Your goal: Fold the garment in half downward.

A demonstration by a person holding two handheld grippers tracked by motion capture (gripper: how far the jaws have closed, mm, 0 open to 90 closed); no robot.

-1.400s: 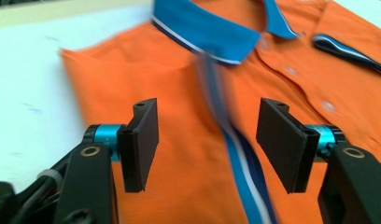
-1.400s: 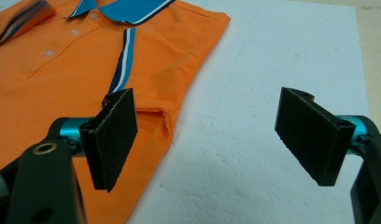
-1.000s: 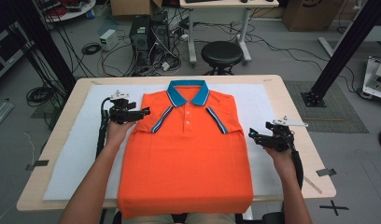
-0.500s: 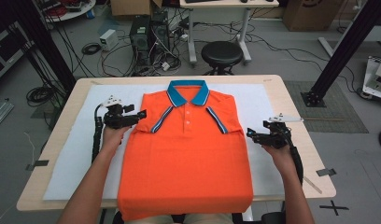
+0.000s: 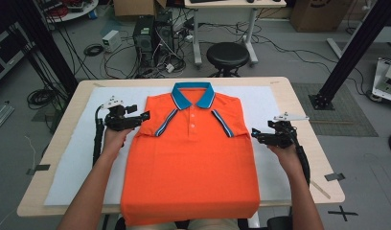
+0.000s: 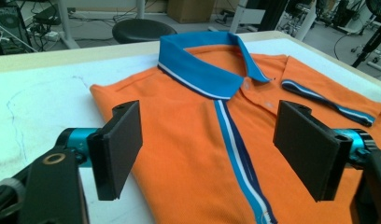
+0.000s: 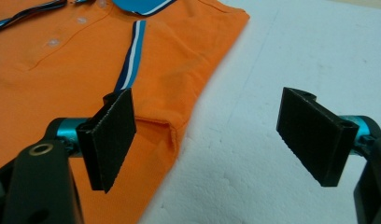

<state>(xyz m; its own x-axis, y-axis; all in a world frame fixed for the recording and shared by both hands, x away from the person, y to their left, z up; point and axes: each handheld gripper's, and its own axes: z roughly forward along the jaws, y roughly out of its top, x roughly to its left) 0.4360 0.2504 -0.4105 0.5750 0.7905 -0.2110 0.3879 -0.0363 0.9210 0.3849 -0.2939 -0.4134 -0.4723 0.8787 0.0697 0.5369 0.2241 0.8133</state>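
On the left, the left tongs (image 5: 144, 116) hang at the shirt's (image 5: 191, 163) left shoulder, tips at its edge, jaws wide and holding nothing; in the left gripper view they spread over the orange cloth beside the blue collar (image 6: 205, 63). The shirt lies flat, sleeves folded in, in the middle of the white sheet (image 5: 69, 158) that covers the surface (image 5: 304, 115), collar away from the person and hem hanging over the near edge. On the right, the right tongs (image 5: 254, 132) sit just beside the shirt's right sleeve fold, jaws wide and empty, one above the cloth and one above the sheet.
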